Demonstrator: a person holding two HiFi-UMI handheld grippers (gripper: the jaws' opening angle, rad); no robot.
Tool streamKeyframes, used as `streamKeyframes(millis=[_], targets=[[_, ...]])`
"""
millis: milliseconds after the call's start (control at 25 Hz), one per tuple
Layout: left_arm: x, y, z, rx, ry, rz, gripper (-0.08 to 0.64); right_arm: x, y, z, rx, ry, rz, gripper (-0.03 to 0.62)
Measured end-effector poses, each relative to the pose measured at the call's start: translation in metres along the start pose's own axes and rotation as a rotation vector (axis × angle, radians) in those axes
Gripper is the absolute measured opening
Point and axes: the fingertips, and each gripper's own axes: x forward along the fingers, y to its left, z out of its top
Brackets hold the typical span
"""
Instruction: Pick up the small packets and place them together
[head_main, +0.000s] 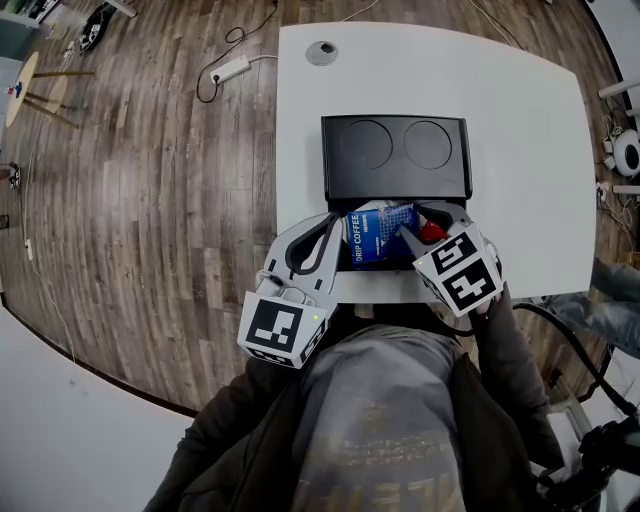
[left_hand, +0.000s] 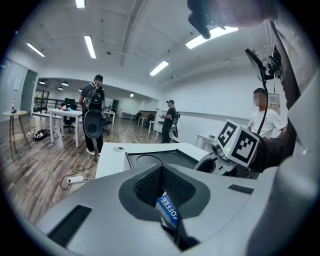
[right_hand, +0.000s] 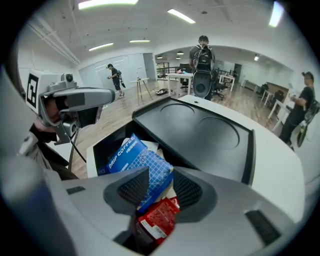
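Item 1. White counter, standing on a wood-plank floor.

Item 2. Black flat tray with two round recesses, lying on the counter. Just on its near side is a black open compartment.

Item 3. Left claw: jaws closed together, clamped on a thin blue packet with white COFFEE print. The packet stands edge-on between the pads.

Item 4. Right claw: pointed steeply down over the compartment, with its jaws standing apart. A small red foil packet sits in the gap low between them, tilted.

Item 5. Blue grid-patterned packet marked DRIP COFFEE: in the compartment, just beyond the right claw's tips and lying between the two claws in the head view. Whether this is the packet the left claw grips cannot be told.

Item 6. White power strip with black cord, on the floor beside the counter.
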Motion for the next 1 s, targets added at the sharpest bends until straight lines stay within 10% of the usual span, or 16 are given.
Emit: streamKeyframes(millis=[560, 720, 1000], targets=[[0.009, 0.003, -0.002, -0.012, 0.007, -0.016, 0.002, 0.019, 0.003, -0.011, -0.022, 0.141, -0.011, 0.187], [0.01, 0.002, -0.006, -0.02, 0.009, -0.022, 0.001, 0.026, 0.017, -0.013, 0.11, 0.065, 0.127, 0.128], [0.007, 0.009, -0.007, -0.025, 0.015, -0.006, 0.002, 0.023, 0.026, -0.006, 0.063, 0.004, 0.148, 0.003]])
